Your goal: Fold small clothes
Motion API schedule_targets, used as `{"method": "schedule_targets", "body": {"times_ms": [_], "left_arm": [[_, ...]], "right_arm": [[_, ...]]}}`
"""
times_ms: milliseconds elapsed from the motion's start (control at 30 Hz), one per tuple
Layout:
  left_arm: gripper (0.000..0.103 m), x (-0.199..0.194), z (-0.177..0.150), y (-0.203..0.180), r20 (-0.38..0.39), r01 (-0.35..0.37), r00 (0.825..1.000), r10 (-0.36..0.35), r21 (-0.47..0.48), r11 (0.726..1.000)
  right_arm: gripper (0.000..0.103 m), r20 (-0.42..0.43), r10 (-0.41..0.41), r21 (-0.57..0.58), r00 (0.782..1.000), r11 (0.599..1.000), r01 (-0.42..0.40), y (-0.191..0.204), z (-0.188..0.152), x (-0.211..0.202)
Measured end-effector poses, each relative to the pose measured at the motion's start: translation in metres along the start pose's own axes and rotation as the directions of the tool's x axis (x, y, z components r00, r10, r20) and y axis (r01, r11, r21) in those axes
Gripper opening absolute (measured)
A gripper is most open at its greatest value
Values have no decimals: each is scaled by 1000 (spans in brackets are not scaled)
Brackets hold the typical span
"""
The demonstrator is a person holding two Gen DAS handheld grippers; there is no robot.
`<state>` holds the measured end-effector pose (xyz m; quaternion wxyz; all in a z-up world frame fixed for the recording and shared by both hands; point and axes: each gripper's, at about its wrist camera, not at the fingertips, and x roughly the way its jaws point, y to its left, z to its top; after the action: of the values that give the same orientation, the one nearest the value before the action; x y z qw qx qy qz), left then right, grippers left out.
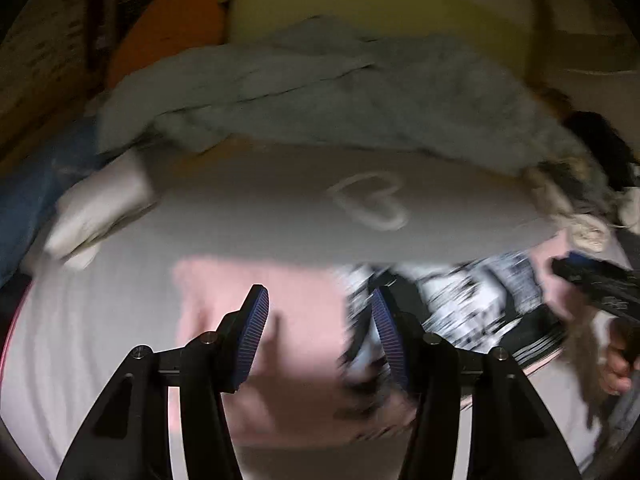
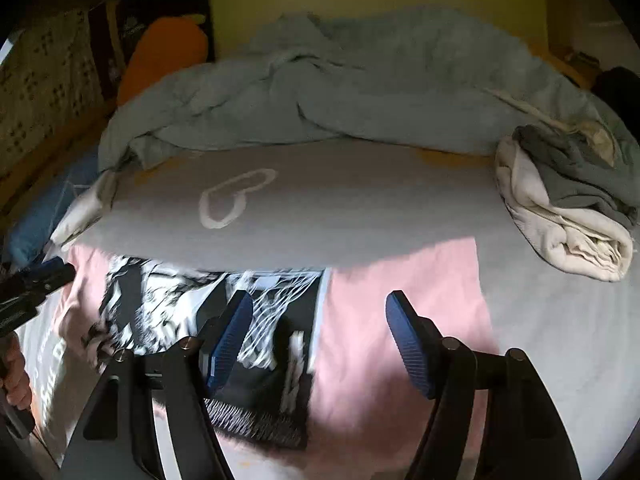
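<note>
The pink shirt (image 2: 400, 320) (printed side up) lies flat under both grippers, apparently unfolded. The left gripper (image 1: 320, 340) and right gripper (image 2: 320, 340) gape, holding nothing.

The pink T-shirt (image 2: 400, 320) lies flat on the bed (image 2: 540, 340), its black-and-white print (image 2: 192, 304) facing up. The right claw (image 2: 320, 336) hangs above the shirt with its blue pads well apart and nothing between them; one pad is over the print, the other over plain pink cloth. Beyond the shirt, a white heart outline (image 2: 232, 196) marks the grey sheet. Farther from the shirt, a rumpled pale-blue blanket (image 2: 340, 92) stretches across the bed. Right of the shirt sits a bundle of cream and grey clothes (image 2: 560, 208). At the shirt's left edge, the left claw (image 2: 36, 280) reaches in, with a hand (image 2: 16, 376) below it. An orange cushion (image 2: 160, 56) lies beyond the blanket.
</note>
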<state>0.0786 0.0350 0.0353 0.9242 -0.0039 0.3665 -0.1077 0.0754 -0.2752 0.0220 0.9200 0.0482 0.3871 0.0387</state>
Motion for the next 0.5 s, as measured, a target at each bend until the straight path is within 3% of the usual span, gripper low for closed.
{"method": "schedule_targets", "body": {"times_ms": [100, 233, 500], "left_arm": [[54, 29, 10, 15, -69, 40, 996, -47, -95, 995], [50, 69, -11, 42, -185, -94, 980, 72, -113, 989], [51, 67, -21, 44, -142, -93, 987, 81, -80, 992]], "right_arm": [[70, -100, -3, 73, 995, 997, 11, -21, -2, 29], [70, -108, -6, 61, 994, 998, 13, -33, -12, 42], [71, -81, -61, -2, 995, 998, 61, -20, -14, 43]]}}
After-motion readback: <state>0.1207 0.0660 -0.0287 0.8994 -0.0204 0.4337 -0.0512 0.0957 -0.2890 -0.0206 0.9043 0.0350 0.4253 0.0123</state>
